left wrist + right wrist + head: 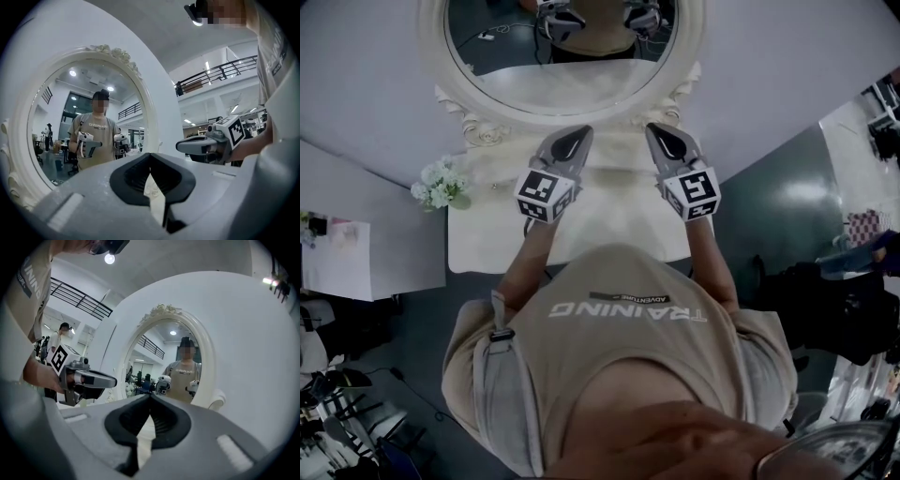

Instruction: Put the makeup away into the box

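- A beige short-sleeved T-shirt [619, 361] is worn, printed with white "TRAINING" lettering and a small dark strip.
- A grey strap [499, 375] with a black buckle [500, 334] is seen on one shoulder.
- The left tongs [579, 134] and right tongs [654, 131] are cased in grey, with black ribbed linings.
- A white cube [546, 194] with black square markers is fixed on each.

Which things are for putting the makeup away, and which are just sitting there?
For the job: left hand-held gripper, shut and empty; right hand-held gripper, shut and empty. No makeup or box shows in any view.

Just sitting there: oval mirror; white table; bunch of white flowers.
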